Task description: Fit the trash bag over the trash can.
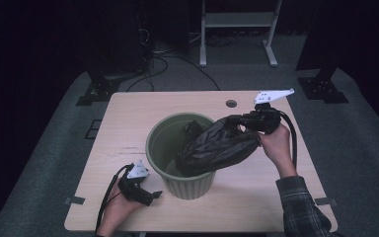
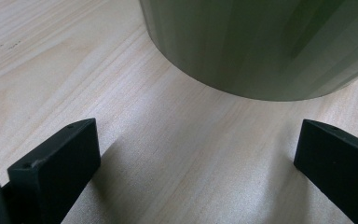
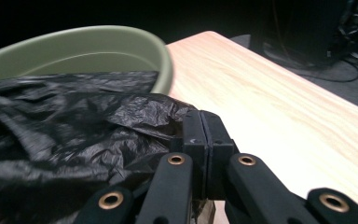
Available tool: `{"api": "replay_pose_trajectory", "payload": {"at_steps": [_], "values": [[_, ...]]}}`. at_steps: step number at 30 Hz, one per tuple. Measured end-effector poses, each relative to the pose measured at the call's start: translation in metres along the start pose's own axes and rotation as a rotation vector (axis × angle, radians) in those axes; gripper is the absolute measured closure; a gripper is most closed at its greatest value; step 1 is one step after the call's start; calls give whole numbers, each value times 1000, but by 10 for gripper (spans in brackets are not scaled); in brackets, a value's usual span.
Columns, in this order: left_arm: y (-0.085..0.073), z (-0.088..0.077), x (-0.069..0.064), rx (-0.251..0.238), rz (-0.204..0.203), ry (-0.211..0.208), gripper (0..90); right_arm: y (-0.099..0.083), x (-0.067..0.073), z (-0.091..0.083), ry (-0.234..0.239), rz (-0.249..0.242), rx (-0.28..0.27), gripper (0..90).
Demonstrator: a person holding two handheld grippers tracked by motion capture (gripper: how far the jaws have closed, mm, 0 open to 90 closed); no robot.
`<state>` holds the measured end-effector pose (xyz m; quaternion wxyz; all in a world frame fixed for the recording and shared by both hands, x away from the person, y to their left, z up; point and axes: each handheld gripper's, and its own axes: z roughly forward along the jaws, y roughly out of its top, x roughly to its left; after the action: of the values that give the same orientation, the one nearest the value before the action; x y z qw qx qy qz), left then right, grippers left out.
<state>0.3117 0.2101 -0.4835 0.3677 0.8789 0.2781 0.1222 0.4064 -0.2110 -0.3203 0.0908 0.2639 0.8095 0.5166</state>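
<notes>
R gripper point(image 1: 237, 120) clamped on edge of black bin bag point(image 1: 217, 147), bag draped over rim into green bin point(image 1: 180, 148) mid-table point(image 1: 128, 118). L gripper point(image 1: 154, 194) jaws wide, empty, resting on table just beside bin base.

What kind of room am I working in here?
Probably a lab or recording studio rather than a home: a lone wooden table on grey carpet, dark surroundings, loose cables on the floor and a white equipment stand behind.
</notes>
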Motion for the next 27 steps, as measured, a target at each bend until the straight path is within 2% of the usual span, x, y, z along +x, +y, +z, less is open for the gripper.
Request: {"api": "replay_pose_trajectory", "payload": {"at_steps": [6, 7, 8, 9, 10, 11, 12, 13, 14, 15, 17, 18, 19, 20, 21, 25, 27], "values": [[0, 0, 0, 1, -3, 5, 0, -2, -4, 4, 12, 20, -16, 847], [0, 0, 0, 1, -6, 8, 0, -3, -3, 3, 14, 24, -19, 791], [0, 0, 0, 1, -6, 8, 0, -3, -3, 3, 14, 24, -19, 791], [0, 0, -1, 2, -9, 12, 0, -2, -2, 0, 16, 25, -28, 721], [0, 0, -1, 2, -9, 12, 0, -2, -2, 0, 16, 25, -28, 721], [0, -1, -1, 7, -11, 14, 0, -1, -1, -3, 15, 35, -37, 650], [0, -1, -1, 7, -11, 14, 0, -1, -1, -3, 15, 35, -37, 650], [0, -1, -1, 11, -11, 15, 0, -1, -1, -5, 12, 35, -40, 604], [0, -2, -2, 12, -10, 16, 0, 0, -1, -7, -1, 40, -50, 550], [0, -3, -2, 15, -5, 17, 0, 0, -2, -11, 0, 53, -59, 443], [0, -5, -3, 3, -8, 7, 0, 0, -2, -15, -17, 69, -69, 339], [0, -5, -3, 3, -8, 7, 0, 0, -2, -15, -17, 69, -69, 339], [1, -7, -4, -5, -9, 3, 0, 1, -3, -18, -23, 88, -76, 235], [1, -9, -4, -12, -10, -2, 0, 1, -3, -18, -23, 88, -76, 235], [1, -11, -4, -19, -14, -6, 0, 1, -5, -21, -41, 100, -74, 176], [3, -20, -5, -30, -8, -11, 0, 1, -6, -24, -30, 121, -93, 136], [4, -27, -6, -45, -11, -31, 0, 1, -7, -24, -23, 120, -89, 114]]}}
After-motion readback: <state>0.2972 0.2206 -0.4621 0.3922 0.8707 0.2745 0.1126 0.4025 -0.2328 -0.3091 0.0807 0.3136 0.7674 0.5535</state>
